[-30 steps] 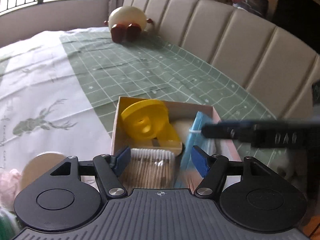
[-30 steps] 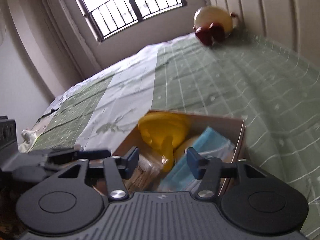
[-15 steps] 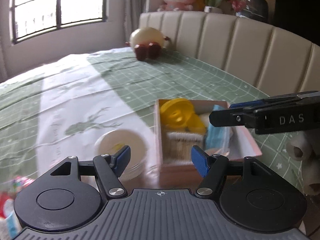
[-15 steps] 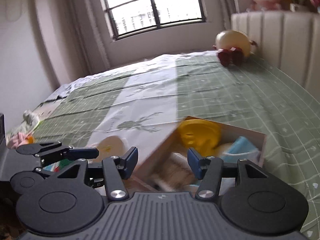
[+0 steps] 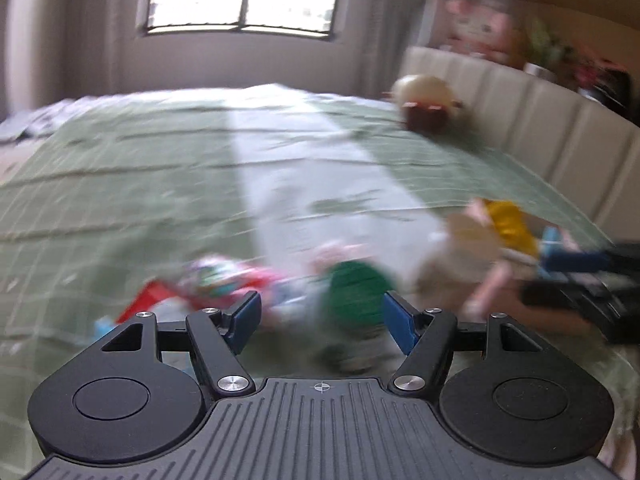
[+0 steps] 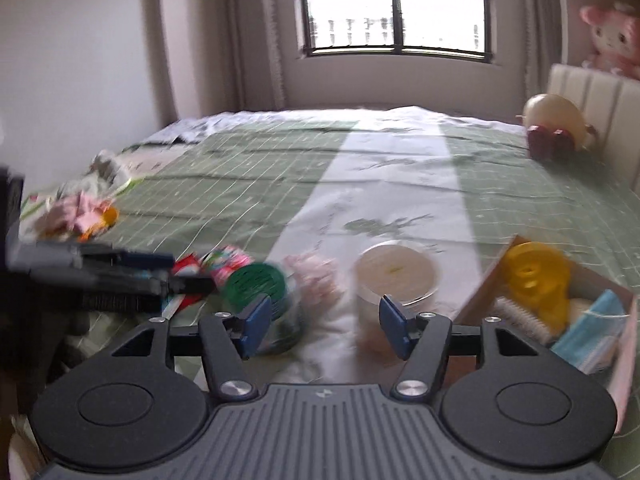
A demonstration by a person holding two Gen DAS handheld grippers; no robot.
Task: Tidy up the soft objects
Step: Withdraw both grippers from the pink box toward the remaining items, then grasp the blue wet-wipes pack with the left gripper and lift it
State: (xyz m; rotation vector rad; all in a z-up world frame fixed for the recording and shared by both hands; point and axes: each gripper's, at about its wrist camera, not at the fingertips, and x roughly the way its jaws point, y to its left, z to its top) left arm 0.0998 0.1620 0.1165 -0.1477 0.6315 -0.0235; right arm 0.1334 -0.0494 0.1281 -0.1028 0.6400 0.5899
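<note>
Green checked bedspread (image 6: 248, 184) with white stripe, padded headboard (image 6: 588, 92), barred window (image 6: 394, 8), both grippers' fingers (image 6: 256, 322) apart, empty

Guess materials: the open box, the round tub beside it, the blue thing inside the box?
Box: looks like cardboard, matte tan walls with thin raw edges. Round tub: probably clear glossy plastic, see-through wall over a pale fill; blur leaves it open. Blue item: seems a pleated non-woven face mask, matte, soft folds.
</note>
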